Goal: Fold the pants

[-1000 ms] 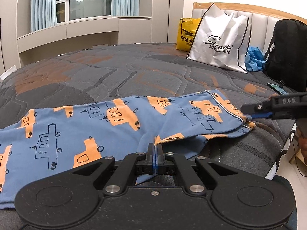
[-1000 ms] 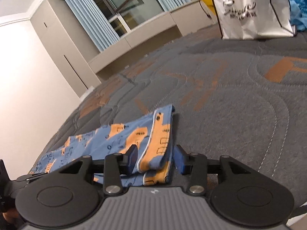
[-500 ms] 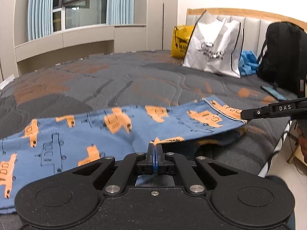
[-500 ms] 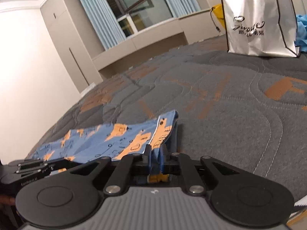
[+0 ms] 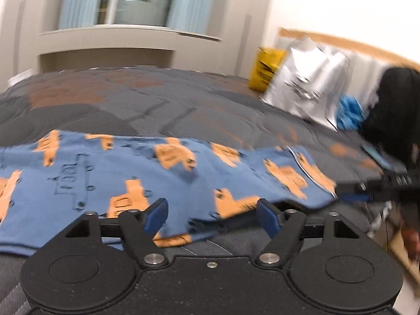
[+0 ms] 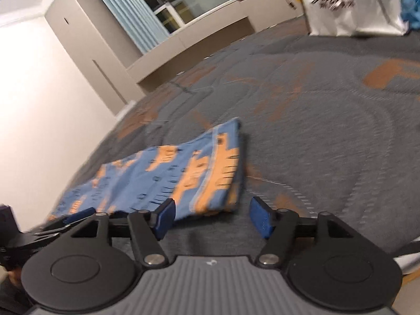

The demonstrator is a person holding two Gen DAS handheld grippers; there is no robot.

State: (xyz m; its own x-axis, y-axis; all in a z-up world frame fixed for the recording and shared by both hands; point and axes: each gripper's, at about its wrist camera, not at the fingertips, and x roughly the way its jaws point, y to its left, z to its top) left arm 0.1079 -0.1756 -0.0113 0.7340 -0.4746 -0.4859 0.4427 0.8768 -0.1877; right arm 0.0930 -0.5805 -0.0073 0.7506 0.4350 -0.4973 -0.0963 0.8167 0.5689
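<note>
even indoor light, heavy motion blur in both views, fisheye bending and dark corners

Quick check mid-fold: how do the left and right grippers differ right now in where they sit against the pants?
The left gripper has pants fabric lying between its spread fingers; the right gripper sits just off the folded end, mostly bare bedspread between its fingers. Left faces the long edge; right faces the orange-banded end. Both are open, gripping nothing.
</note>
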